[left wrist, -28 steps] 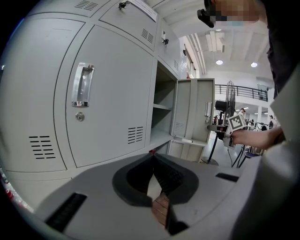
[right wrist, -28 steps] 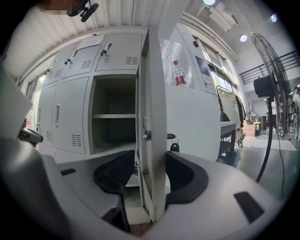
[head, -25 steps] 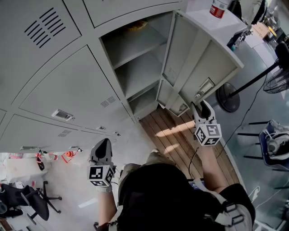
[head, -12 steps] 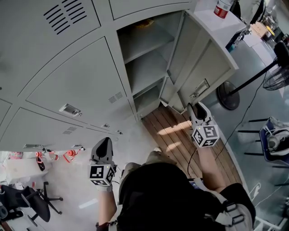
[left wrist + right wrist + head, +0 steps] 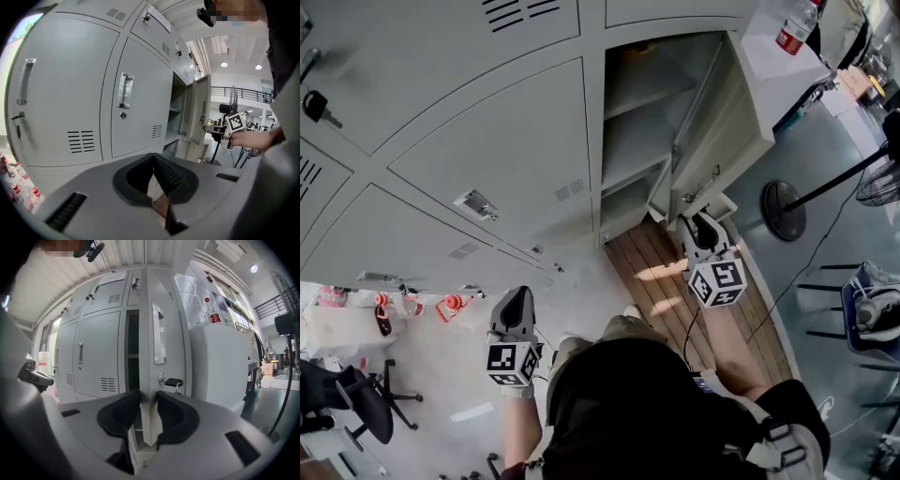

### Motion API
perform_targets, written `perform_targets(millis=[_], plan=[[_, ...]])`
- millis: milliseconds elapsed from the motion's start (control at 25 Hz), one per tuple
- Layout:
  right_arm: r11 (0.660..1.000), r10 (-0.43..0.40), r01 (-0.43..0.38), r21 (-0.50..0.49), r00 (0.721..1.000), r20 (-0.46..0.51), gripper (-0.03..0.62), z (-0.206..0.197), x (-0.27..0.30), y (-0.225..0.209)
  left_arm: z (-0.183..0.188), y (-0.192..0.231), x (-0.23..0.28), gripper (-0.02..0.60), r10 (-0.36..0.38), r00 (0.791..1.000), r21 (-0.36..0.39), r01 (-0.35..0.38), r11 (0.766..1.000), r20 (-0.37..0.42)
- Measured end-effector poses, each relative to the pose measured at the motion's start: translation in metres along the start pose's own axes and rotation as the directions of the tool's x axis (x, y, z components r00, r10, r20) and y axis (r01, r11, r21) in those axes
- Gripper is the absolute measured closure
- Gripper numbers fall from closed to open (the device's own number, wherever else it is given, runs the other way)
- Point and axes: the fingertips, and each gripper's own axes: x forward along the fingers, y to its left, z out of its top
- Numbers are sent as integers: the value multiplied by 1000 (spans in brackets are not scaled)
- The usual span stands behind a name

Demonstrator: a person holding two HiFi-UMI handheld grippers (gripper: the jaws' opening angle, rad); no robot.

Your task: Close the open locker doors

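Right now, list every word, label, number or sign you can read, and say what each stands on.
No text is legible.
Bottle label: red, print too small to read.
Sheet on an upper locker door: print blurred.
Cube markers: black-and-white patterns, no words.

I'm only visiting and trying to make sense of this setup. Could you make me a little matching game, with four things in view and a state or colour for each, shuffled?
Things:
1. left tool
2. right tool
3. open locker door
4. bottle

States:
A. red label
B. jaws together, empty
C. ajar
D. clamped on the door's edge

Pairs: 1-B, 2-D, 3-C, 4-A.

The right tool's jaws have just been closing, with the door's edge between them.
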Motion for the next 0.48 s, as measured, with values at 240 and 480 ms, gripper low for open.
perform_targets(millis=[240, 480], plan=[[997, 75, -75, -22, 997, -4, 474, 1, 21, 29, -7, 17, -25, 572, 71, 997, -24, -71, 997, 9], [989, 141, -141, -41, 990, -3, 473, 5, 43, 49, -14, 26, -48, 572, 150, 989, -48, -149, 988, 10]])
